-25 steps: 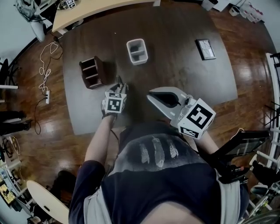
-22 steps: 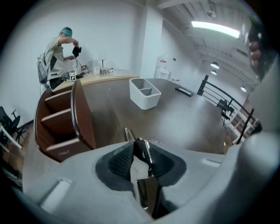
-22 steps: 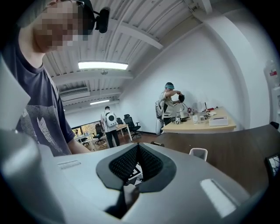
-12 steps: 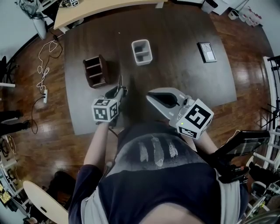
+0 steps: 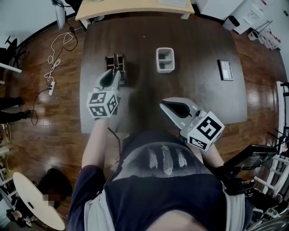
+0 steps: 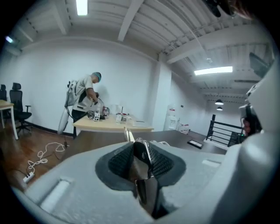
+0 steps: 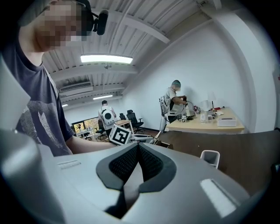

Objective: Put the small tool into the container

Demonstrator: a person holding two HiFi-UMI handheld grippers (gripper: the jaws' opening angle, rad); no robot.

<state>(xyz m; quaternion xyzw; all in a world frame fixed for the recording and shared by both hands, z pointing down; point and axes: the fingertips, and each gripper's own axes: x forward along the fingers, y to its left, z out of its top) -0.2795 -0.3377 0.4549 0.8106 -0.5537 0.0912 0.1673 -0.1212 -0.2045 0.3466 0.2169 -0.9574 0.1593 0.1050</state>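
Observation:
My left gripper (image 5: 114, 76) is raised off the dark table (image 5: 198, 94) and shut on a small metal tool (image 6: 141, 162). The tool's thin tip (image 6: 128, 134) sticks out past the pads. In the head view the jaws hang right over the near side of a brown wooden container (image 5: 114, 60) with dividers. My right gripper (image 5: 166, 107) is held near the table's front edge, shut with nothing between its pads (image 7: 151, 164). In the right gripper view the left gripper's marker cube (image 7: 120, 134) and the brown container (image 7: 164, 145) show beyond the jaws.
A white two-compartment bin (image 5: 165, 59) stands right of the brown container. A small black framed device (image 5: 225, 69) lies at the table's right. A light wooden desk (image 5: 135, 5) is behind the table. A power strip with cable (image 5: 51, 85) lies on the floor at left.
My left gripper closed on the tool on the table, lifted it and carried it forward to the brown container. The right gripper stayed where it was.

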